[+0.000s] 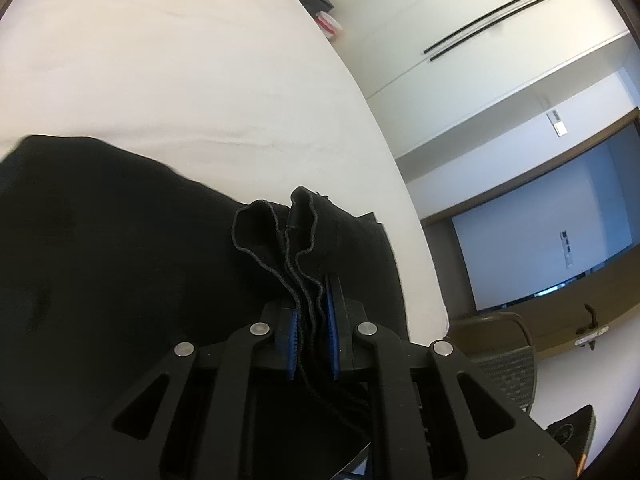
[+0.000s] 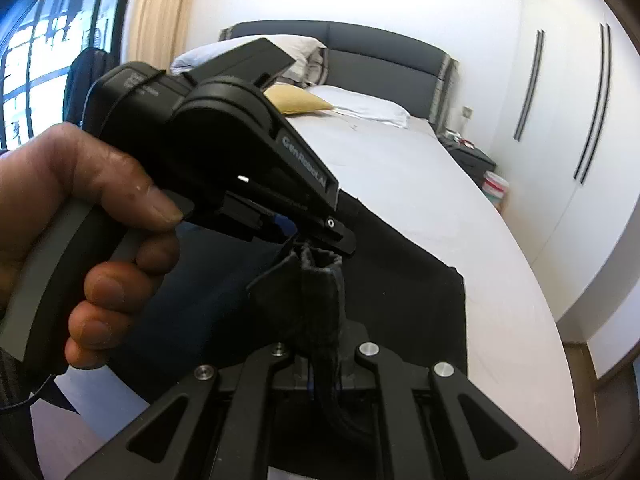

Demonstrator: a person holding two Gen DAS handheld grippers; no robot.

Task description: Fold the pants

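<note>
Left claw (image 1: 312, 312) clamped on bunched hem of black pants (image 1: 100, 248); right claw (image 2: 322, 364) pinches same bunch just beside it, rest draped over white bed (image 1: 180, 80).

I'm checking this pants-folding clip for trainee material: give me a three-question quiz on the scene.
1. True or false: the left gripper is shut on the black pants.
2. What surface do the pants lie on? A) white bed B) wooden floor C) desk
3. What does the right gripper hold?

Key: 1 true. 2 A. 3 A bunched edge of the same pants, right beside the left gripper's grip.
</note>
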